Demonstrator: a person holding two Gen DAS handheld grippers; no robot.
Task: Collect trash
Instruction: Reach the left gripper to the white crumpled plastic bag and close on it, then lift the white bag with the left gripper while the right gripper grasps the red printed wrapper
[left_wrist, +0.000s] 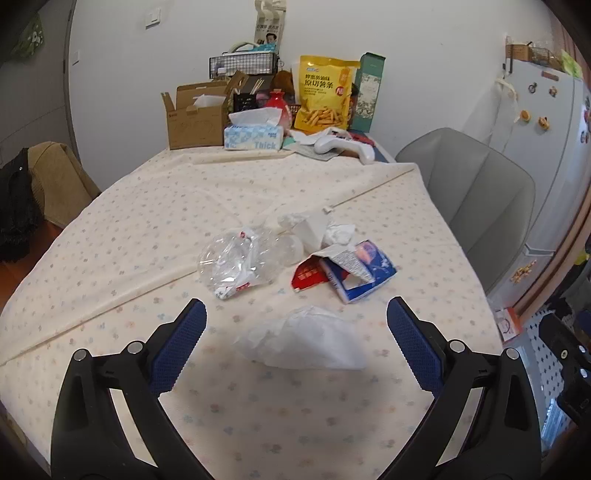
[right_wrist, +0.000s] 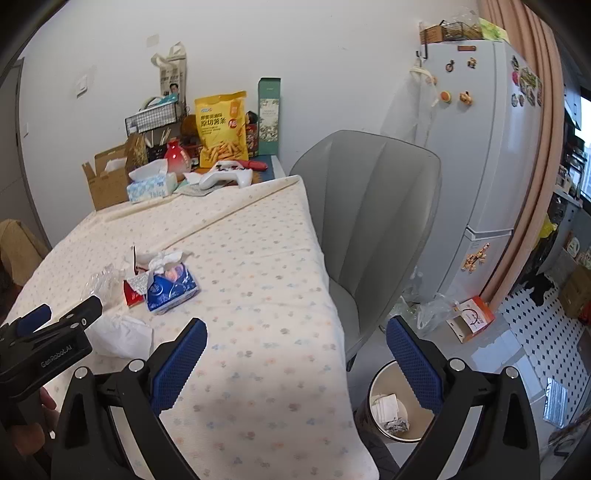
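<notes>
Trash lies on the flowered tablecloth (left_wrist: 110, 229): a crumpled white tissue (left_wrist: 306, 339), a clear plastic bag (left_wrist: 240, 262), a red wrapper (left_wrist: 308, 275), a torn blue tissue pack (left_wrist: 364, 273) and white paper scraps (left_wrist: 317, 229). My left gripper (left_wrist: 295, 314) is open, its jaws wide on either side of the white tissue, just short of it. My right gripper (right_wrist: 295, 328) is open and empty over the table's right edge. The left gripper shows in the right wrist view (right_wrist: 55, 317) beside the tissue (right_wrist: 122, 336). A round bin (right_wrist: 399, 402) with some paper in it stands on the floor.
A grey chair (right_wrist: 373, 206) stands at the table's right side, a white fridge (right_wrist: 491, 155) beyond it. At the table's far end are a cardboard box (left_wrist: 195, 118), a tissue box (left_wrist: 255, 133), a yellow snack bag (left_wrist: 325, 96) and a white game controller (left_wrist: 343, 144).
</notes>
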